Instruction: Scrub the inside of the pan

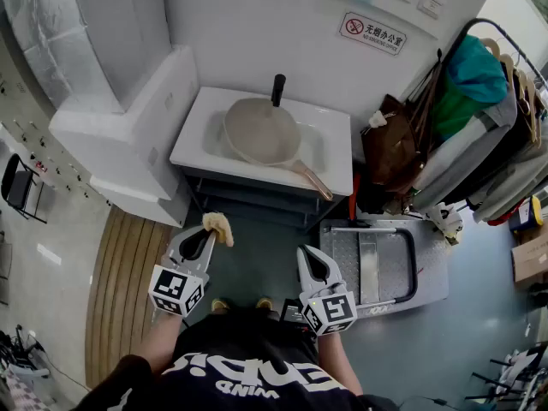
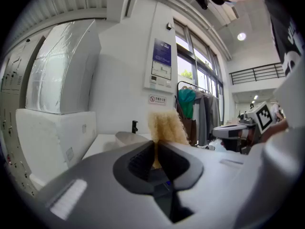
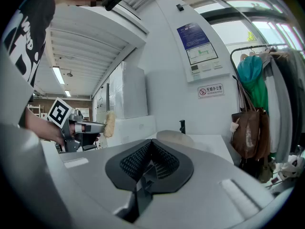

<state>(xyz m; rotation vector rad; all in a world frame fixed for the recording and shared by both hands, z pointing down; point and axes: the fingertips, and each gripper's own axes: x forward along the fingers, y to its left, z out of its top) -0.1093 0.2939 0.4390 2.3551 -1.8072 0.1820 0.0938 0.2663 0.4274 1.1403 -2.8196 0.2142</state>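
Note:
A beige pan (image 1: 261, 130) lies tilted in the white sink (image 1: 199, 123), its handle (image 1: 310, 181) reaching over the front right rim. It also shows far ahead as the pan (image 2: 127, 137) and the pan (image 3: 175, 138). My left gripper (image 1: 211, 227) is shut on a yellow scrub pad (image 1: 219, 227), which sticks out past the jaw tips as the fuzzy scrub pad (image 2: 165, 127). My right gripper (image 1: 302, 253) is shut with nothing in it. Both are held level, side by side, well short of the sink, above the floor.
A black tap (image 1: 277, 89) stands behind the pan. A large white appliance (image 1: 128, 135) sits left of the sink. A metal platform trolley (image 1: 385, 264) lies on the floor at right, beside a brown bag (image 1: 396, 152) and a clothes rack (image 1: 492, 127).

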